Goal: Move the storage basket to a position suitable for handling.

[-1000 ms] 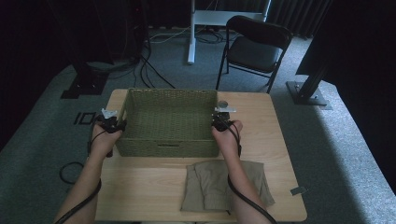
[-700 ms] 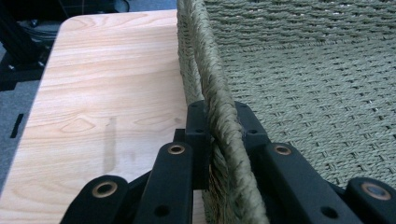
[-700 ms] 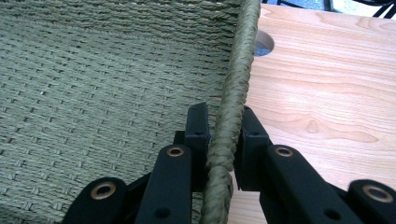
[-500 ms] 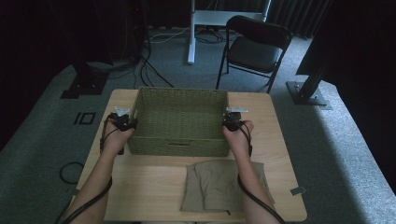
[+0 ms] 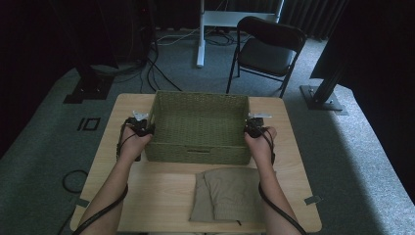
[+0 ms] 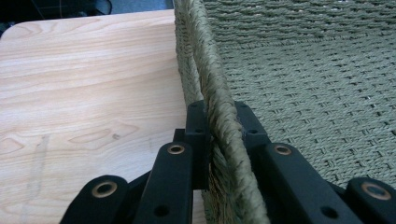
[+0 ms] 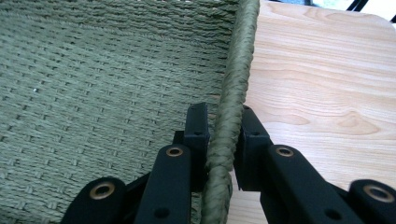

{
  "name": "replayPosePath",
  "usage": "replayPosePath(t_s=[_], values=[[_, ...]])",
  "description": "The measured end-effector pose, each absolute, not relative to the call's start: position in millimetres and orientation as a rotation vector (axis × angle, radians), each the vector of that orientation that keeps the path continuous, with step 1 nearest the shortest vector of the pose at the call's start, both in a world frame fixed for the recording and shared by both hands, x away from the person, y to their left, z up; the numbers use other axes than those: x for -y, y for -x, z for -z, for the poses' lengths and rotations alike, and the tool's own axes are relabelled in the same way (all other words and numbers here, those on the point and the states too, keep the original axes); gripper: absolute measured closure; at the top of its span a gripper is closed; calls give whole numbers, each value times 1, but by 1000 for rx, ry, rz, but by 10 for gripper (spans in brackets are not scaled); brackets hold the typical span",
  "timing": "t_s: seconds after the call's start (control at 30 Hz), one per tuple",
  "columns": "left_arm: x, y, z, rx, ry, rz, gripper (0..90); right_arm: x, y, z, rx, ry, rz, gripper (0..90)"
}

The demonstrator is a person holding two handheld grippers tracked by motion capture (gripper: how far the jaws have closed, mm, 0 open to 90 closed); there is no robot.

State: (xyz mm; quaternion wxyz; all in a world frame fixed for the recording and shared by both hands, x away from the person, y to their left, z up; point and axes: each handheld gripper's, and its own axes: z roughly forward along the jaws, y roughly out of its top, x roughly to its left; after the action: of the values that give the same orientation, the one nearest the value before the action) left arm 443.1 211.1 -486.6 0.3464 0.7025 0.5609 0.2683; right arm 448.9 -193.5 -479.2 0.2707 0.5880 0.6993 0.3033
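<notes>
Both forearms are bare, no sleeves in sight. The left gripper (image 5: 140,125) is a compact black unit with a pale plate on top, and the right gripper (image 5: 255,125) matches it. A black cable (image 5: 105,210) loops away from each along the arm. Up close, the jaws are matte black bars with brass-ringed pivot holes (image 6: 176,149) and small screw holes.
</notes>
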Motion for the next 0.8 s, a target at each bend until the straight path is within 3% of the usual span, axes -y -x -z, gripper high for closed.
replayPosePath(t_s=[0.8], values=[[-154,-448,486,-1440,-1848,-671,800,253,-450,479,-1860,-1624,-816,771]])
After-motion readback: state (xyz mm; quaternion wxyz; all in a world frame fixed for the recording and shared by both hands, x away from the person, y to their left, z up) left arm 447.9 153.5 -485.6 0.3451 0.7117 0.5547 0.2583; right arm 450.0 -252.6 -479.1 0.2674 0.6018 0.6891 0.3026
